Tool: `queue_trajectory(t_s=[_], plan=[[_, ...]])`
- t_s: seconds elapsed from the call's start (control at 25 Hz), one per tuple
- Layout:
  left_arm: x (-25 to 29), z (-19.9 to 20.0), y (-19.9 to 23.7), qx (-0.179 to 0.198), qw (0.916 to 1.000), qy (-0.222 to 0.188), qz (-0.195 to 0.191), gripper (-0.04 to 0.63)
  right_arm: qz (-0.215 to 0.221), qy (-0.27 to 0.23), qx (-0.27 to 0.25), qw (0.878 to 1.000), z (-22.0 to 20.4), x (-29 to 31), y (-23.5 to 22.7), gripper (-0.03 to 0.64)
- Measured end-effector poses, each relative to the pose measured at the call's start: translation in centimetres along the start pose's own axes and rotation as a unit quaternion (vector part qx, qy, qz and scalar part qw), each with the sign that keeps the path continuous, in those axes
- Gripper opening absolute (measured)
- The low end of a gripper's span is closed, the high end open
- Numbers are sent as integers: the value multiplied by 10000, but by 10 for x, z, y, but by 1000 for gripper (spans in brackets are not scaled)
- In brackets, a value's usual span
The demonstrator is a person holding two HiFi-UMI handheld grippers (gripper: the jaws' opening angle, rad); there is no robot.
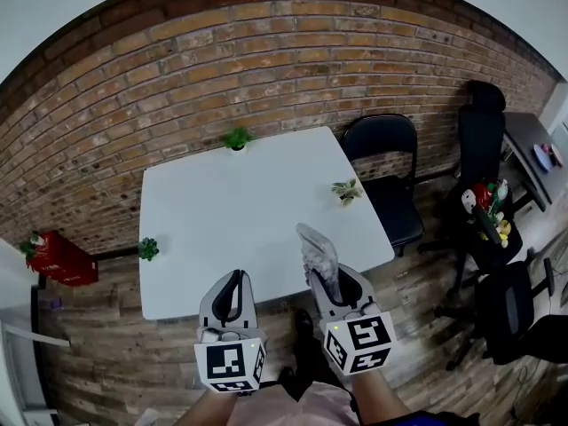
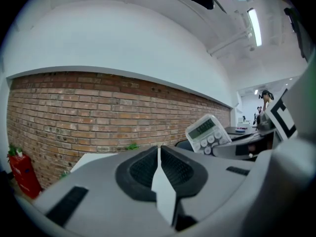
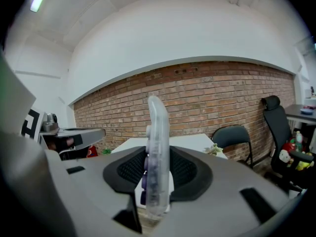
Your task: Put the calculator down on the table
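A clear plastic calculator point(image 1: 318, 254) with pale buttons stands on its edge between the pads of my right gripper point(image 1: 325, 279), which is shut on it. It hangs over the front edge of the white table point(image 1: 240, 193). In the right gripper view the calculator point(image 3: 157, 152) shows edge-on, sticking up past the jaws. My left gripper point(image 1: 235, 279) is beside it on the left, also at the table's front edge, shut with nothing in it. In the left gripper view the pads point(image 2: 148, 168) meet, and the calculator point(image 2: 207, 132) shows its display and keys at the right.
Three small potted plants stand on the table: back edge point(image 1: 236, 138), right side point(image 1: 347, 190) and left edge point(image 1: 148, 248). A black folding chair point(image 1: 390, 176) stands right of the table, office chairs point(image 1: 497, 238) further right. A red object point(image 1: 58, 257) sits on the floor by the brick wall.
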State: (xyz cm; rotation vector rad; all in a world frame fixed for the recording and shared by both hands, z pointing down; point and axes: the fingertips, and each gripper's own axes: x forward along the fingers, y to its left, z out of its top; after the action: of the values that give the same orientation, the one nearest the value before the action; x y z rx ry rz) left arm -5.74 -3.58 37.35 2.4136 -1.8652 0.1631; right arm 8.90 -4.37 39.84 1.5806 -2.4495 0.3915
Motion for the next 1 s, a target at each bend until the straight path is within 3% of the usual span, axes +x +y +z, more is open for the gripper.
queue_trajectory(t_s=[0.6, 1.0], plan=[[154, 25, 31, 161, 9974, 129, 689, 26, 756, 185, 79, 9969, 48, 153, -73, 133], [185, 54, 63, 157, 9909, -169, 1325, 26, 1292, 35, -206, 9914, 91, 212, -73, 133]])
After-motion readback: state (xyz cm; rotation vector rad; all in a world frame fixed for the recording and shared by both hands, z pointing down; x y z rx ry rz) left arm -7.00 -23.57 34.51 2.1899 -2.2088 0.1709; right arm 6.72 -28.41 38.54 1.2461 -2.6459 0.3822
